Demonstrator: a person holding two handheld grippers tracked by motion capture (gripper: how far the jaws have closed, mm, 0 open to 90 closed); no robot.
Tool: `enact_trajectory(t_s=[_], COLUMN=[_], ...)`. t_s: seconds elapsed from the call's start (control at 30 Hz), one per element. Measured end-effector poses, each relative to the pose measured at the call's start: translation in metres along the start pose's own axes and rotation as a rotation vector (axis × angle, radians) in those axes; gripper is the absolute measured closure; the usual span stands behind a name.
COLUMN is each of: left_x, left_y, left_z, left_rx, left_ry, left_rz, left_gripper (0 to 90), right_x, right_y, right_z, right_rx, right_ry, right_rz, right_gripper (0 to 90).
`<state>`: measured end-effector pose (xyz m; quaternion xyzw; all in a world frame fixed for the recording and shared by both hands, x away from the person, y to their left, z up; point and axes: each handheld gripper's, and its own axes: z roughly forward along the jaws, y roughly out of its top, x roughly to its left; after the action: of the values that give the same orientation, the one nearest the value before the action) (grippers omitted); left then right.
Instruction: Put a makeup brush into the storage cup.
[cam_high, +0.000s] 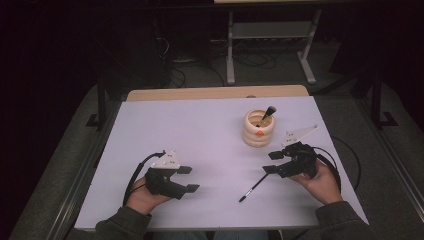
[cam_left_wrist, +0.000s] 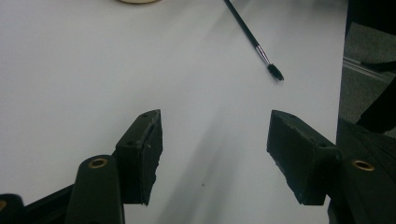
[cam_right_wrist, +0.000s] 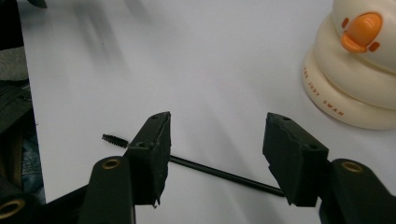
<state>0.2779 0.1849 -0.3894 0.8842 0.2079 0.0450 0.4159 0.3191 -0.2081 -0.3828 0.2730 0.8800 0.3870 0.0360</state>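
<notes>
A thin black brush (cam_high: 253, 188) lies on the white table (cam_high: 200, 135), its bristle end toward the front edge. My right gripper (cam_high: 270, 162) hovers at its handle end, open. In the right gripper view the brush (cam_right_wrist: 210, 171) runs across the table under the gap between the jaws, and the pads (cam_right_wrist: 156, 154) are not pressing on it. A cream ringed holder (cam_high: 259, 130) with an orange beak stands behind, with another brush (cam_high: 268, 113) in it. My left gripper (cam_high: 189, 179) rests open at the front left, with nothing in it, and its own view has the brush (cam_left_wrist: 252, 39) ahead.
The holder (cam_right_wrist: 359, 70) sits close to the right of my right gripper (cam_right_wrist: 215, 144). The table's right edge (cam_left_wrist: 341, 70) lies beyond my left gripper (cam_left_wrist: 215, 140). A metal stand (cam_high: 270, 45) and cables are on the floor past the table.
</notes>
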Motion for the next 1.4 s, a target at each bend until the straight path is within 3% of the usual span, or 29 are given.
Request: enact_trajectory(t_s=[0.47, 0.83, 1.0, 1.2, 1.27, 1.4], left_x=[-0.021, -0.033, -0.039, -0.046, -0.048, -0.052], left_y=[0.03, 0.057, 0.065, 0.075, 0.077, 0.08], left_z=[0.043, 0.086, 0.104, 0.121, 0.127, 0.139], left_rx=[0.022, 0.089, 0.115, 0.147, 0.153, 0.16], left_ry=[-0.048, -0.053, -0.043, -0.04, -0.043, -0.04], left_rz=[0.023, 0.018, -0.015, -0.003, -0.018, -0.055], left_gripper=[35.7, 40.1, 42.2, 45.5, 46.5, 48.8], right_x=[0.001, -0.003, -0.005, -0.006, -0.008, -0.009], right_y=[-0.005, -0.013, -0.014, -0.014, -0.015, -0.015], right_z=[-0.003, -0.003, -0.003, -0.003, -0.004, -0.006], right_rx=[-0.02, -0.026, -0.023, -0.03, -0.039, -0.044], right_ry=[-0.032, -0.072, -0.084, -0.102, -0.108, -0.118], right_rz=[0.004, 0.049, 0.067, 0.079, 0.068, 0.09], right_gripper=[39.4, 39.1, 37.8, 37.0, 36.8, 36.1])
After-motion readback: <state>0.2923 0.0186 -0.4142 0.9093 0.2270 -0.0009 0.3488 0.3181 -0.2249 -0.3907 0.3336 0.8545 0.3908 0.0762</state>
